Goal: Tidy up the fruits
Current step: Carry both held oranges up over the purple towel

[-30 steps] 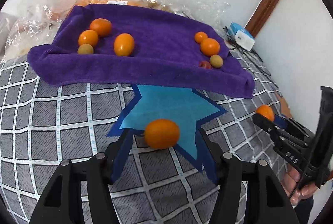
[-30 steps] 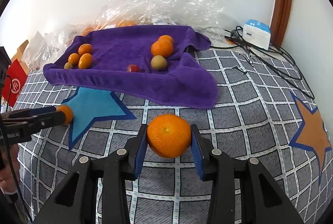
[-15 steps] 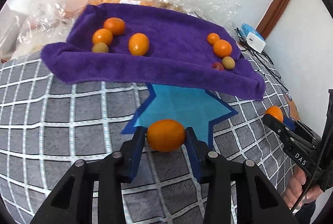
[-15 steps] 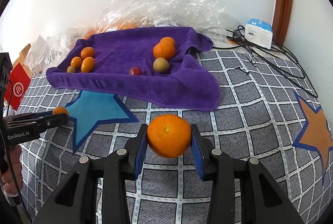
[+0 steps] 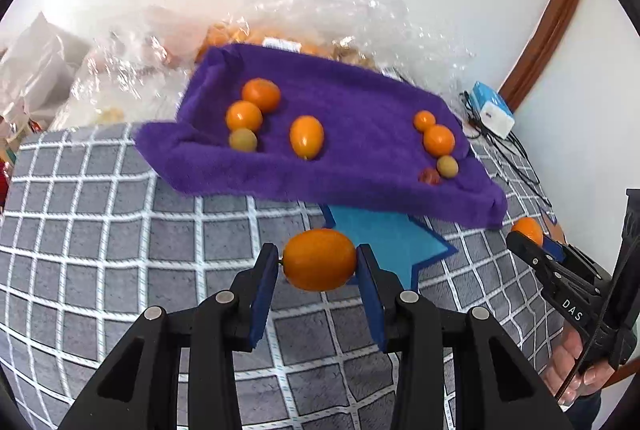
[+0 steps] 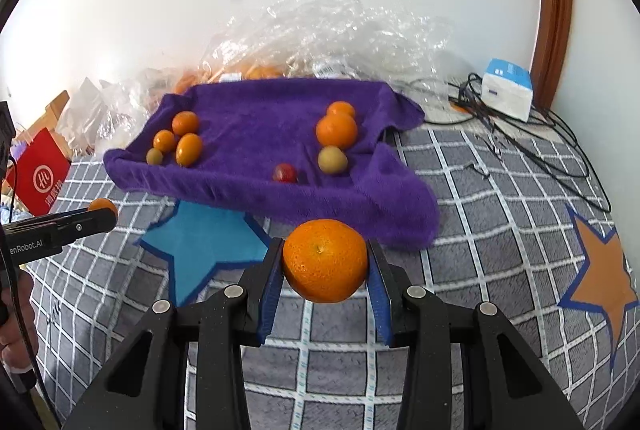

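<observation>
My left gripper is shut on a smooth oval kumquat, lifted off the checked grey cover above the blue star patch. My right gripper is shut on a round tangerine, also held above the cover. Beyond both lies a purple towel with two groups of fruit. On its left are two orange fruits, a greenish one and an oval kumquat. On its right are two tangerines, a greenish fruit and a small red one.
Crumpled clear plastic bags with more fruit lie behind the towel against the white wall. A white-blue box with tangled black cables sits at the right. An orange star patch is on the cover; a red bag stands left.
The left jaws closed on the kumquat and lifted it off the blue star. The right gripper rose slightly with the tangerine still held.
</observation>
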